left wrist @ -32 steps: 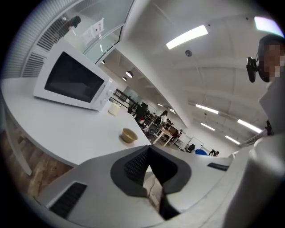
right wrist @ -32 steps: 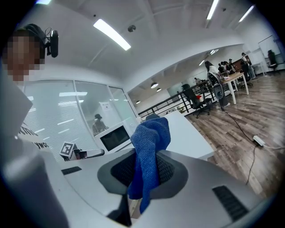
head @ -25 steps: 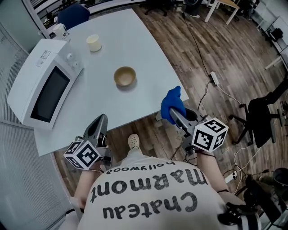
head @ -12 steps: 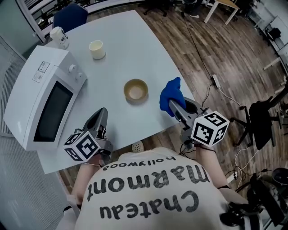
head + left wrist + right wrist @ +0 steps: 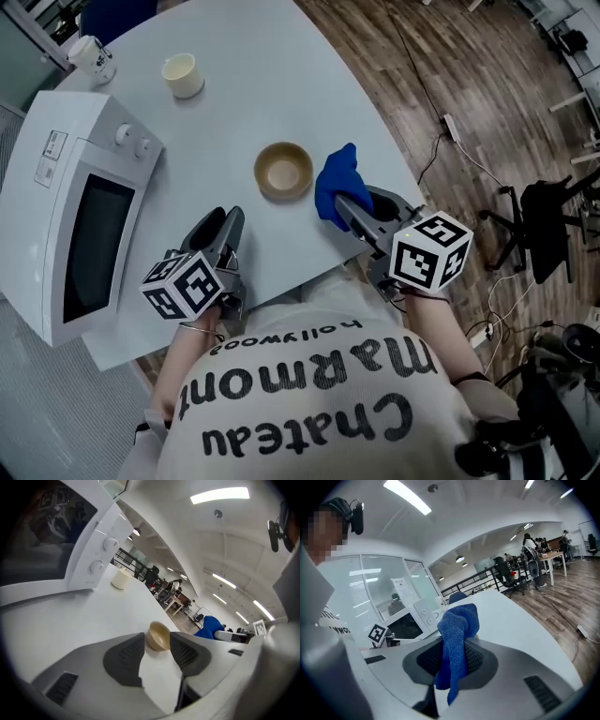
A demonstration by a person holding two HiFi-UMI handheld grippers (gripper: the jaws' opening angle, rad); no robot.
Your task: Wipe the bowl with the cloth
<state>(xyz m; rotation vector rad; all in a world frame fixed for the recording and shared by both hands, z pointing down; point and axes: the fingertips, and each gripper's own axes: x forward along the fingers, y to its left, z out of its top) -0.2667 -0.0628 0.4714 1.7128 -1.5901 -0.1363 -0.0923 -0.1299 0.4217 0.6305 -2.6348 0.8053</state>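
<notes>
A tan bowl stands upright on the white table; in the left gripper view the bowl sits just beyond the jaws. My left gripper hovers over the table's near edge, left of the bowl, its jaws opening with nothing between them. My right gripper is shut on a blue cloth, which bunches up right beside the bowl's right rim. In the right gripper view the cloth hangs pinched between the pads.
A white microwave fills the table's left side. A cream cup and a white mug stand at the far end. Wooden floor, cables and a black office chair lie to the right.
Both grippers have moved forward over the table toward the bowl. The left jaws, shut before, now stand apart. The cloth has come up beside the bowl.
</notes>
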